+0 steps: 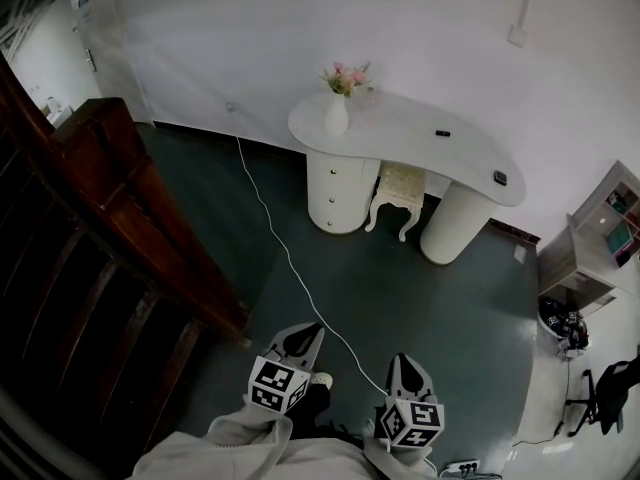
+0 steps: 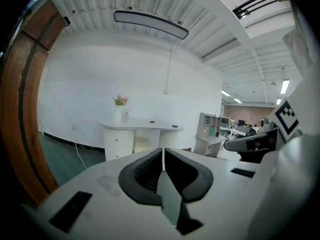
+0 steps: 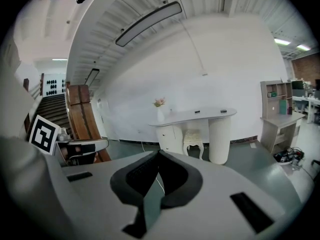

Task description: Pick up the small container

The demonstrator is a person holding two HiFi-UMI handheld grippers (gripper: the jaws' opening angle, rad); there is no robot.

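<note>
Left gripper and right gripper, both pressed together and empty, are pointing toward the desk at twelve o'clock, probably because nothing is lying within reach.

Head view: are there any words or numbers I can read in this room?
No words or numbers can be read anywhere.
Marker cubes: only black-and-white square patterns, no letters.
Shelf unit: the things on it are too small to read.
</note>
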